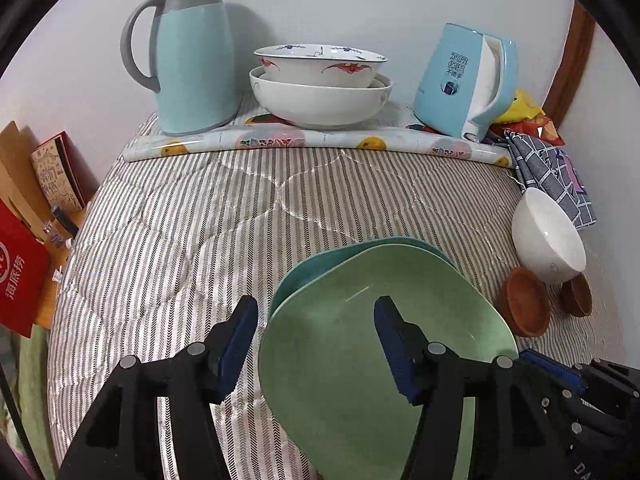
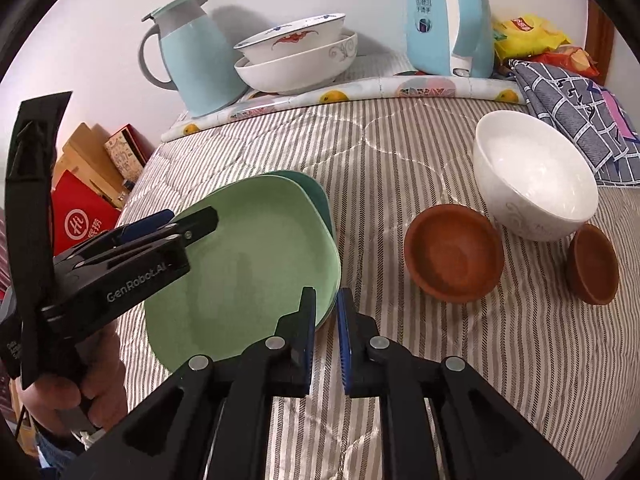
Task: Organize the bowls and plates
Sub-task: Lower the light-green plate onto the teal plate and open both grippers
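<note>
Green plate [image 1: 360,340] lies between the wide left tongs [image 1: 316,344]; right tongs [image 2: 326,338], narrow and empty, sit at its near-right rim.

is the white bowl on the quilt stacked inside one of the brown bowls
No, the white bowl stands on the striped quilt behind the two brown bowls, which both look empty.

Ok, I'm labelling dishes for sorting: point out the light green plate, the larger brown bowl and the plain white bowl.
light green plate [image 2: 248,264]: right wrist view, bare centre.
larger brown bowl [image 2: 454,252]: right wrist view, inner bottom.
plain white bowl [image 2: 536,178]: right wrist view, inside wall.
</note>
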Motion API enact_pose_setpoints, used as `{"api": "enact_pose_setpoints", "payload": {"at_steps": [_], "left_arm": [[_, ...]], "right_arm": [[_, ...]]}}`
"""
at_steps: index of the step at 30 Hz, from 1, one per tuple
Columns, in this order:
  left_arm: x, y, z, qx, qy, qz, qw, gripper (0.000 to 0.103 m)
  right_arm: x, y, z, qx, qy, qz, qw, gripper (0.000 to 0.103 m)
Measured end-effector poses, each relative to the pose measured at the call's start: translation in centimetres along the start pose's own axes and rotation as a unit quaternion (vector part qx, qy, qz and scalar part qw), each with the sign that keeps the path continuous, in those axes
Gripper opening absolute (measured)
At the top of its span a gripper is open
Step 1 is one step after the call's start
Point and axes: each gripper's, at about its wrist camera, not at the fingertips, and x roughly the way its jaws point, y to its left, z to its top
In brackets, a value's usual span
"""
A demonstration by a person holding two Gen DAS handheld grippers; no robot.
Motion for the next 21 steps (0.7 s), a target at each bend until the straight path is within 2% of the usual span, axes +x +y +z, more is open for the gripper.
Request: {"api": "enact_pose_setpoints", "payload": {"at_steps": [4, 21], "left_arm": [[-0.3, 0.0, -0.1, -0.004, 0.0, -0.002, 1.0, 0.059], [0.4, -0.1, 0.4, -0.011, 0.0, 0.005, 0.9999, 0.06]], "right_arm": [[-0.4, 0.3, -0.6, -0.003, -0.002, 0.016, 1.0, 0.022], [0.7, 0.7, -0.4, -0.009, 0.001, 0.02, 1.0, 0.027]]}}
